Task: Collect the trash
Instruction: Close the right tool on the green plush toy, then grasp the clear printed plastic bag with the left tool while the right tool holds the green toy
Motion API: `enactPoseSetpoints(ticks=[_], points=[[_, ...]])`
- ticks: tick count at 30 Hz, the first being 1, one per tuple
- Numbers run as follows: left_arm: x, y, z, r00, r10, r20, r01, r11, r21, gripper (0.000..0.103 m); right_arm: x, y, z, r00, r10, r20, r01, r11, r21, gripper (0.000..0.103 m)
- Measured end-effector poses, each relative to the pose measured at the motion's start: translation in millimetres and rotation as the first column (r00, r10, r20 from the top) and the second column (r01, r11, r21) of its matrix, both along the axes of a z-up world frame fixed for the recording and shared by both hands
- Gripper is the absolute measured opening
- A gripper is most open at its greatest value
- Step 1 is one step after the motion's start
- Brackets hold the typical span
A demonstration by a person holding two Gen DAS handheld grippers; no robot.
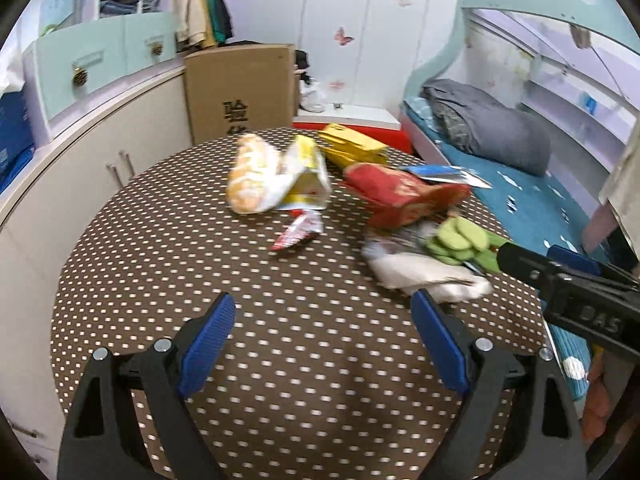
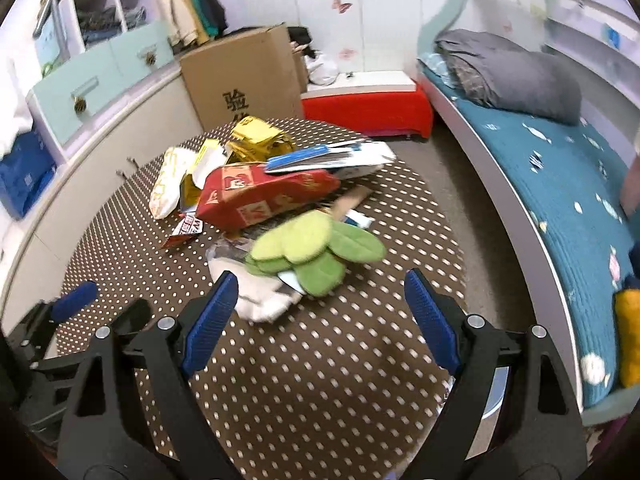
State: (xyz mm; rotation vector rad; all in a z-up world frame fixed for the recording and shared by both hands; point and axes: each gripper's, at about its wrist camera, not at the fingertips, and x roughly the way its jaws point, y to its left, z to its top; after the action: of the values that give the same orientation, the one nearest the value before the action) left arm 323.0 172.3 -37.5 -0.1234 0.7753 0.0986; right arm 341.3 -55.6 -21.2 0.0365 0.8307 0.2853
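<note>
Trash is piled on a round table with a brown dotted cloth (image 1: 168, 264) (image 2: 320, 360). A red carton (image 1: 404, 196) (image 2: 260, 196) lies in the middle of the pile. A white and orange bag (image 1: 250, 174) (image 2: 166, 188) and a yellow wrapper (image 1: 354, 146) (image 2: 256, 140) lie beyond it. A green scalloped piece (image 1: 460, 240) (image 2: 316, 248) rests on crumpled white paper (image 1: 424, 276) (image 2: 260, 300). A small red and white wrapper (image 1: 298, 232) (image 2: 184, 232) lies apart. My left gripper (image 1: 324, 344) is open over bare cloth. My right gripper (image 2: 320, 312) is open just short of the white paper.
A cardboard box (image 1: 240, 92) (image 2: 244, 76) stands behind the table beside a curved cabinet (image 1: 100, 152). A bed with a blue cover (image 2: 560, 184) and a grey pillow (image 1: 492, 124) runs along the right. A red bench (image 2: 368, 114) sits at the back.
</note>
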Motion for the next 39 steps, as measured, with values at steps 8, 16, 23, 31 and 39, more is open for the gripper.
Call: enactPoseSetpoints(ticks=[8, 16, 23, 31, 39], points=[[2, 28, -2, 0.998, 0.067, -0.015, -0.068, 0.998, -0.007, 0.088, 41, 26, -28, 0.998, -0.001, -0.065, -0.003, 0.999, -0.053, 0.084], [15, 19, -8, 0.998, 0.038, -0.049, -0.041, 0.997, -0.059, 0.09, 57, 0, -34, 0.995, -0.023, -0.094, 0.03, 0.997, 0.069, 0.023], [43, -22, -12, 0.995, -0.076, -0.072, 0.068, 0.993, -0.098, 0.095, 40, -37, -19, 0.998, -0.062, -0.032, 0.065, 0.991, 0.118, 0.02], [88, -47, -37, 0.981, -0.115, -0.153, 0.09, 0.982, -0.167, 0.095, 15, -74, -8, 0.996, -0.089, -0.001, 0.089, 0.987, 0.133, 0.02], [98, -44, -44, 0.98, -0.116, -0.161, 0.082, 0.975, -0.206, 0.044, 6, -91, -5, 0.995, -0.101, 0.009, 0.099, 0.986, 0.131, 0.02]])
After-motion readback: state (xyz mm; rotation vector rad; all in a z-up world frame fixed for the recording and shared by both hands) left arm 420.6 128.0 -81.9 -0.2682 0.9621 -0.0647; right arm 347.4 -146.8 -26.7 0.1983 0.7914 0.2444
